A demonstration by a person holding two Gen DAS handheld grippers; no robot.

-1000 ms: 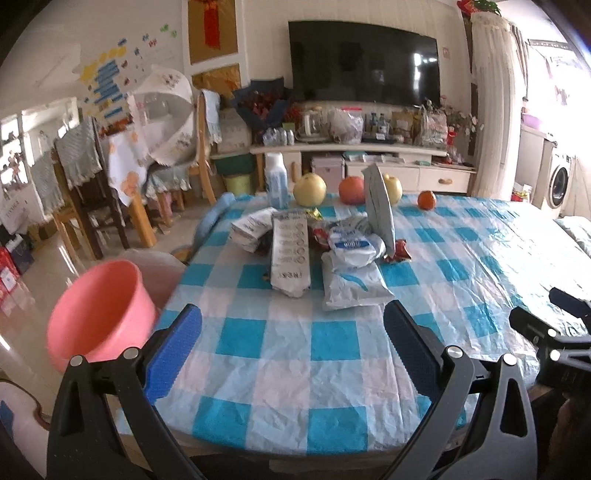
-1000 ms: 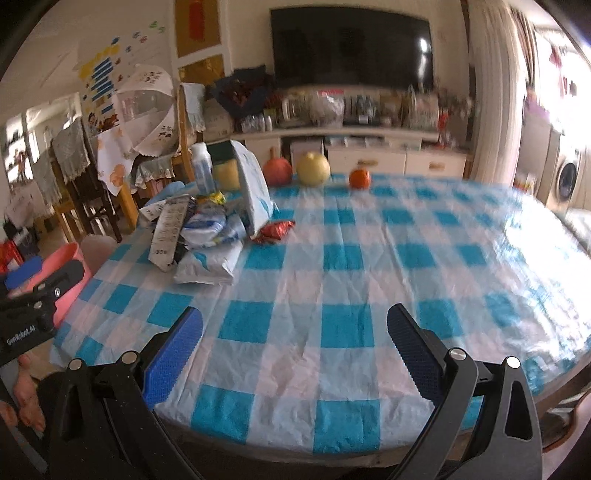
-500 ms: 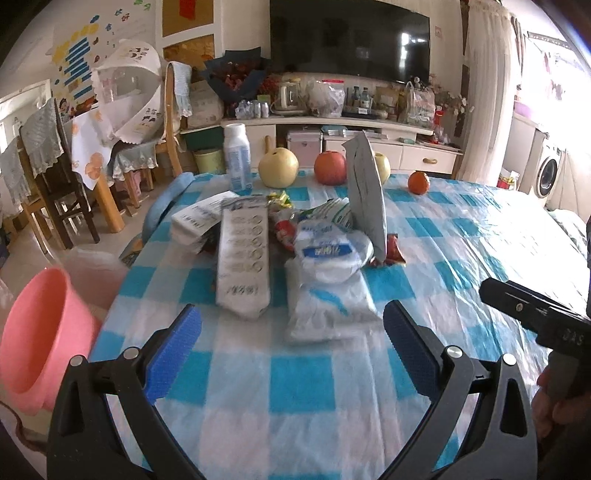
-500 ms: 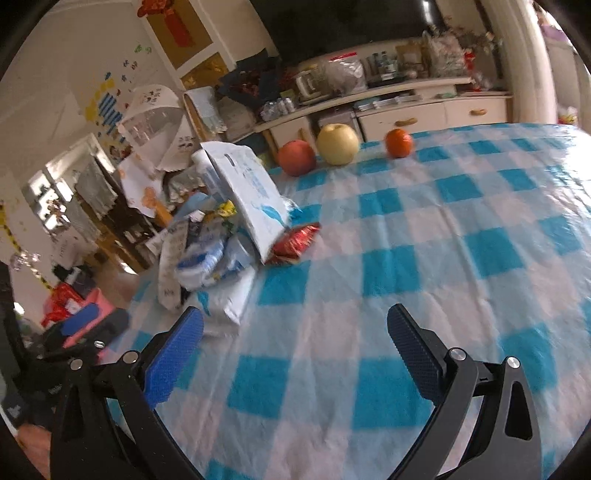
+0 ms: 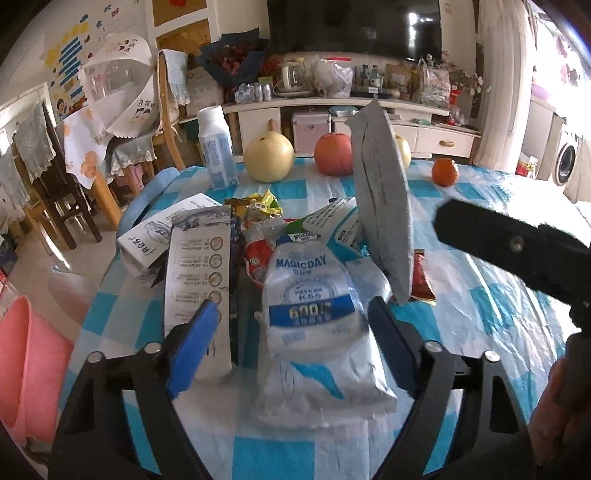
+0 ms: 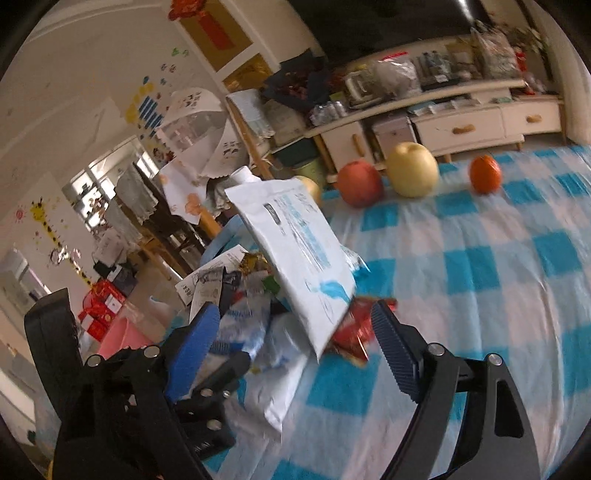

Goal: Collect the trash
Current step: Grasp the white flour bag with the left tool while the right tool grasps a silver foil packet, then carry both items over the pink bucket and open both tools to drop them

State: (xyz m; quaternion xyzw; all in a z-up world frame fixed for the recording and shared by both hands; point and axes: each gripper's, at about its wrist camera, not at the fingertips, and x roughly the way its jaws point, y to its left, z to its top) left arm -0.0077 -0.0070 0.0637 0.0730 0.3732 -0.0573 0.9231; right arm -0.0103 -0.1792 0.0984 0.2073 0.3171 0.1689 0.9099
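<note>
Your desk wears a crinkled, glossy plastic checked cloth (image 5: 480, 258). The wet-wipes pack (image 5: 310, 299) is shiny film, the upright mailer (image 5: 380, 206) matt plastic, the red wrapper (image 6: 351, 332) foil-bright, the basin (image 5: 22, 362) smooth pink plastic.

1. A bench under a blue-and-white checked plastic cloth (image 5: 491, 314) carries everything.
2. A round red apple (image 5: 333, 154) stands near the bench's far edge.
3. Left of the apple: a large yellow pear (image 5: 269, 155), then a white plastic bottle with a blue label (image 5: 216, 147).
4. Right of the apple: a small orange tangerine (image 5: 445, 172).
5. Behind the apple: a white low cabinet (image 5: 436, 138) and a black television (image 5: 354, 27).
</note>
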